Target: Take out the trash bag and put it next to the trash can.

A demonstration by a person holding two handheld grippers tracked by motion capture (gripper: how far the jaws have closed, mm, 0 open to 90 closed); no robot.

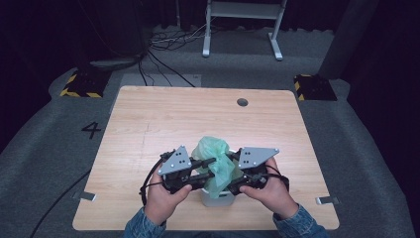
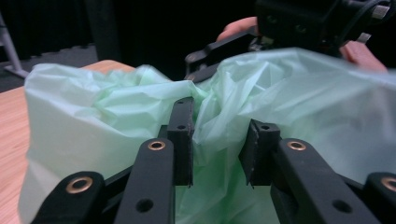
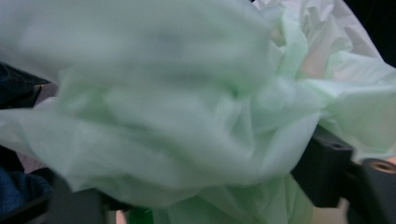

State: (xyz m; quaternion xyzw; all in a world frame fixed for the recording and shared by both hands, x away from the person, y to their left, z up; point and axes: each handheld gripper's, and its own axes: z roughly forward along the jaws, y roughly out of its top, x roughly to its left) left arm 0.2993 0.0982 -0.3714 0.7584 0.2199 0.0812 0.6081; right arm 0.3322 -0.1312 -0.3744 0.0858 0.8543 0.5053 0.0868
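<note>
**Two hand-held grippers meet at a green bag near the desk's 6 o'clock edge**

A thin, crumpled green plastic bag (image 1: 216, 159) sits in a small white container (image 1: 218, 199) on the wooden desk (image 1: 163, 119), close to the 6 o'clock edge and a little right of centre. The bag billows up above the container's rim and spills toward 12 o'clock.

The person's forearms come in from 6 o'clock in denim sleeves (image 1: 141, 229). The left hand (image 1: 163, 196) wraps the body of the left hand-held gripper (image 1: 210, 161), which lies roughly level and points toward 3 o'clock, its grey plate facing up. In the left gripper view its jaws stand apart by a narrow gap, with folds of the bag bulging between and behind them; the pads do not press the film together.

The right hand (image 1: 270, 191) holds the right hand-held gripper (image 1: 231, 157) in mirror pose, pointing toward 9 o'clock, so the two tips meet at the bag from opposite sides. In the right gripper view the green film lies blurred right against the camera and covers most of the jaws; one black jaw shows at the lower right with film bunched against it. Whether this hand-held gripper is clamped on the bag I cannot tell.

A round grommet hole (image 1: 242, 102) lies near the desk's 12 o'clock edge.
</note>
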